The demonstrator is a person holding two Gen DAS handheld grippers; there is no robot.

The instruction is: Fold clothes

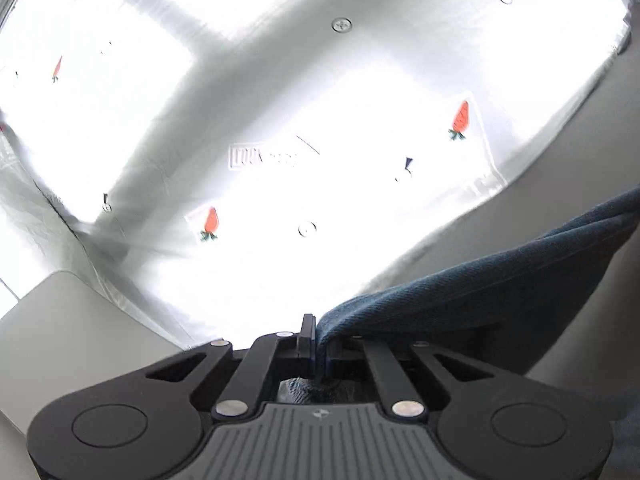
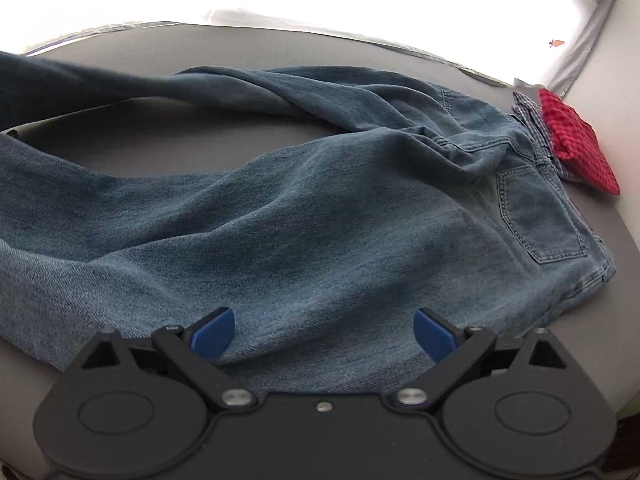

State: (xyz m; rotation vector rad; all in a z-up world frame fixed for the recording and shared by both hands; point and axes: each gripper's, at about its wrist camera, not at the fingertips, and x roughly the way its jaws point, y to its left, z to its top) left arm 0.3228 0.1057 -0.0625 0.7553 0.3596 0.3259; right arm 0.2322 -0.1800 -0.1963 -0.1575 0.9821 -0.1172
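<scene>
Sprawling rumpled, faded blue jeans (image 2: 340,216) show one back pocket (image 2: 536,216).

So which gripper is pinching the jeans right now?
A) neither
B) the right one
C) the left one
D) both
C: the left gripper has its jaws closed on a fold of the jeans, while the right gripper hangs over the denim with its jaws wide apart and nothing between them.
</scene>
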